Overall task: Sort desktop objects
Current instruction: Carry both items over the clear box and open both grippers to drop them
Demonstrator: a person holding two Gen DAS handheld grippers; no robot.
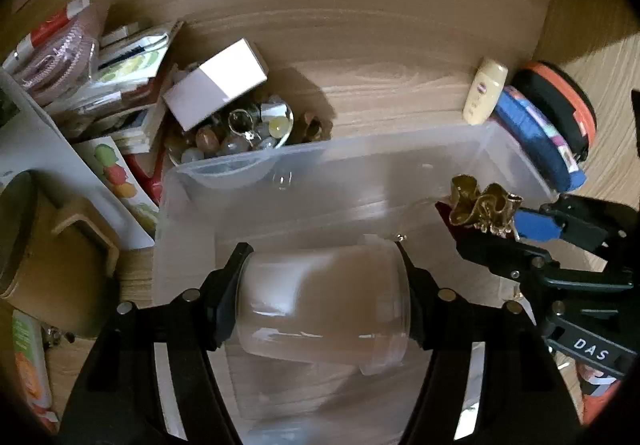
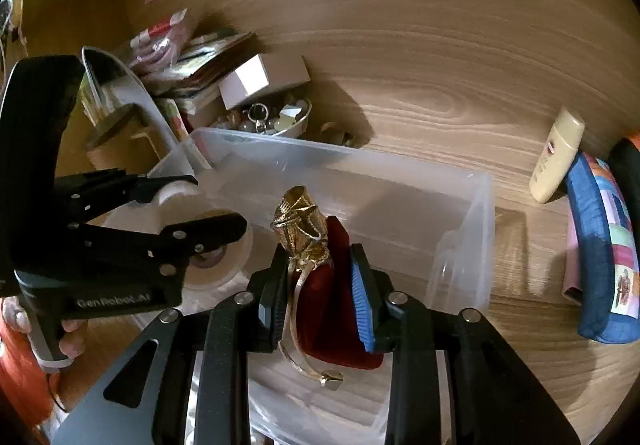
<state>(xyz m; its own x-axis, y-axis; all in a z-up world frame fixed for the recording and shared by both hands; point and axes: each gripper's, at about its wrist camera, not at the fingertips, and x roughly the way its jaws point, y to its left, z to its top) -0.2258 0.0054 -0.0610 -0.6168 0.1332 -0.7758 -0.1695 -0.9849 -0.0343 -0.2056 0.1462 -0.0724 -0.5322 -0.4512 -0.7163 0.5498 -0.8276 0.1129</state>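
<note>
My left gripper [image 1: 324, 285] is shut on a clear plastic jar [image 1: 324, 309], lying sideways between the fingers over the clear plastic bin [image 1: 280, 181]. It also shows in the right wrist view [image 2: 208, 205], still holding the jar [image 2: 216, 269] at the bin's left end. My right gripper [image 2: 320, 277] is shut on a dark red velvet pouch with a gold drawstring top [image 2: 316, 245], held above the bin [image 2: 460, 213]. The pouch shows in the left wrist view [image 1: 480, 209] at the bin's right side.
A glass bowl of stones [image 1: 236, 133] and a white box [image 1: 216, 83] sit behind the bin, beside stacked packets [image 1: 120, 85]. A cream bottle [image 1: 484, 91], blue pouch [image 1: 536, 137] and orange-black case [image 1: 560, 101] lie right. A cardboard tube [image 1: 24, 241] stands left.
</note>
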